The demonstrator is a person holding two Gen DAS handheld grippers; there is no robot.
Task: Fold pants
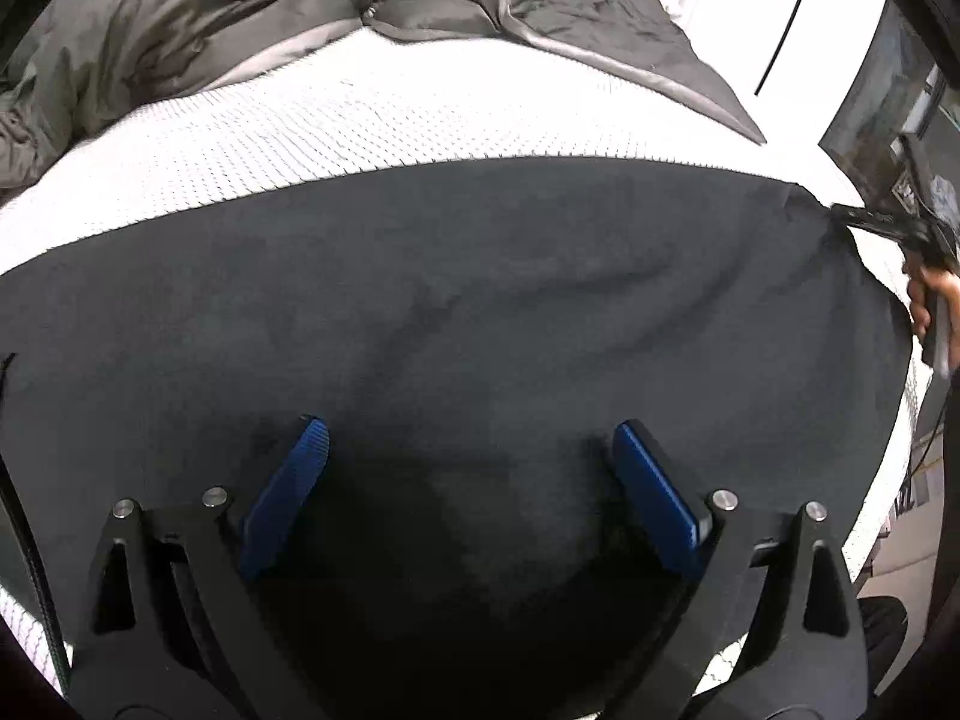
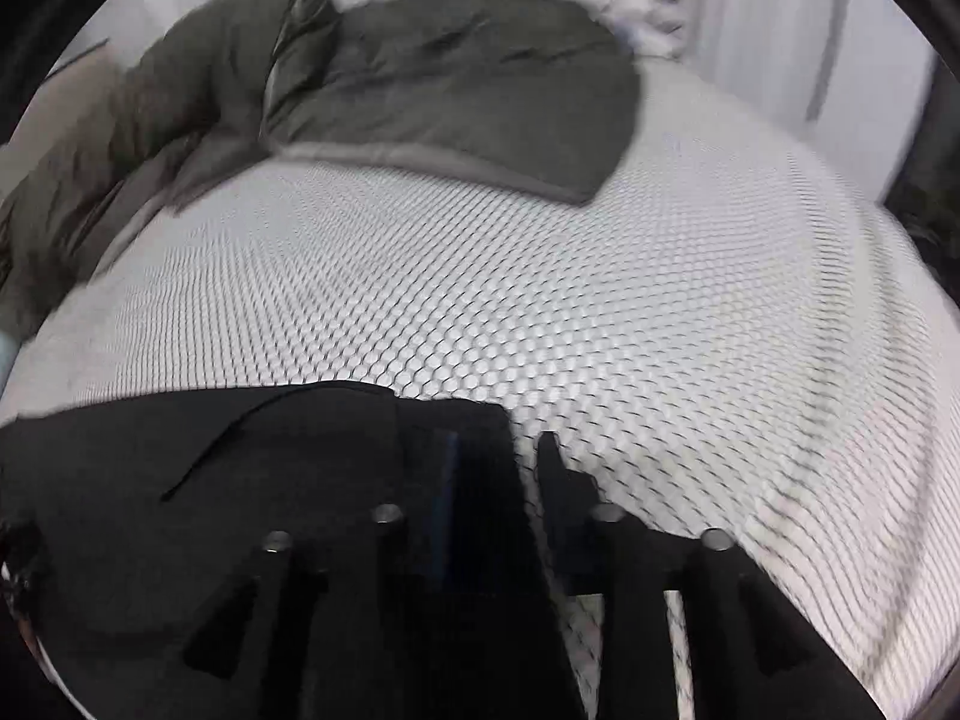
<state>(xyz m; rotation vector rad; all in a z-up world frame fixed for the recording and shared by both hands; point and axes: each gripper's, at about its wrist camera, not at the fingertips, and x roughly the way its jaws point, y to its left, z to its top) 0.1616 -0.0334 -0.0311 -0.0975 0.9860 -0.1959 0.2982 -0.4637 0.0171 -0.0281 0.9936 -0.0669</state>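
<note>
behind pants [image 1: 480, 300]: crumpled grey duvet [image 1: 210, 18] on white mattress [image 1: 300, 138].

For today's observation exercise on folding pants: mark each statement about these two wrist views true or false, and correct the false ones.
1. The left tool is open above the dark pants. True.
2. The pants lie on a wooden floor. False: they lie on a white textured mattress.
3. A grey-green blanket is bunched at the far end of the mattress. True.
4. The right tool hangs far from the pants. False: it is at the pants' corner, with dark cloth between its nearly closed fingers.
5. The pants are red. False: they are dark, nearly black.
</note>
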